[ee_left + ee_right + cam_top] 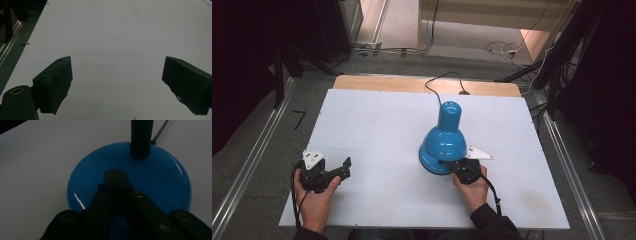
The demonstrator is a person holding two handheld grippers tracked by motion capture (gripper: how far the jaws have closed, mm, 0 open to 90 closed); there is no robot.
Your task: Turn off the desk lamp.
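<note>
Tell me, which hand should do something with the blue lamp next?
The right. The right gripper is shut, its tips over the blue lamp's base. The left gripper sits open over bare table, well away from the lamp.

no readable text, labels, numbers, signs

From above, the blue lamp shade [443, 137] hides its own round base [130, 177] and the ribbed black neck [141, 137]. The right gripper [451, 166] has its tips tucked under the shade's near rim, out of sight there. In the right gripper view the neck is cut off by the top edge, so the shade above the base cannot be seen.
</note>
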